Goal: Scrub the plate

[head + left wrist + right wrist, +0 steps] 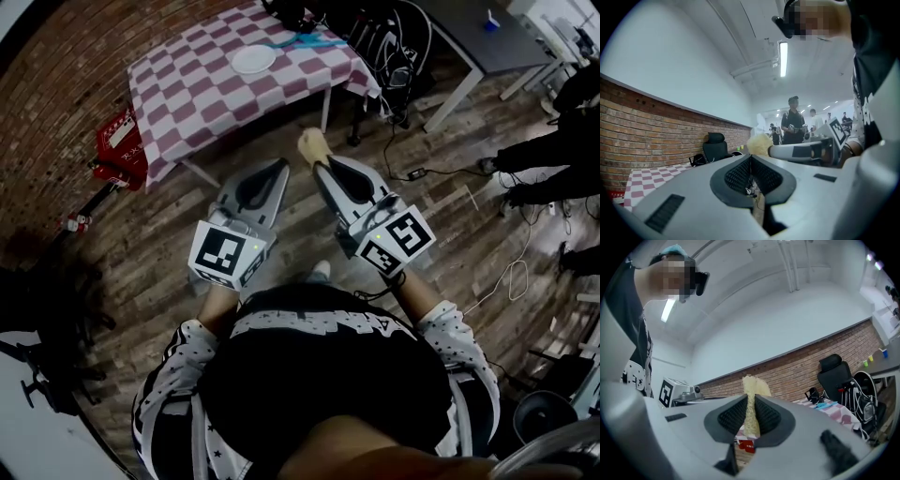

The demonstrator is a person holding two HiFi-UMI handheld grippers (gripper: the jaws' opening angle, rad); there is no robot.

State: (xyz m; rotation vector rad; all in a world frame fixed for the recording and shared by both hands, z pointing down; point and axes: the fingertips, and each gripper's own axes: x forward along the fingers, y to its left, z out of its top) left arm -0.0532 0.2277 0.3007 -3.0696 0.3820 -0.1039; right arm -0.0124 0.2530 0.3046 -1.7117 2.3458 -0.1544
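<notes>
Two grippers: your right gripper [321,167] pinches the loofah pad [314,145]; your left gripper [277,169] has its jaws pressed together, empty; the plate [253,60] lies well apart at 11 o'clock.

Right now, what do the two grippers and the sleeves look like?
Same build, left gripper and right gripper: light grey wedge bodies, dark textured pads, rear white cube with black square markers. On the arms, sleeves in white with small black stars.

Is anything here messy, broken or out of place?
Nothing spilled or broken. Loose cables trail across the floor on the right, and the plate sits on the checkered table, far from the sponge in the right gripper.
</notes>
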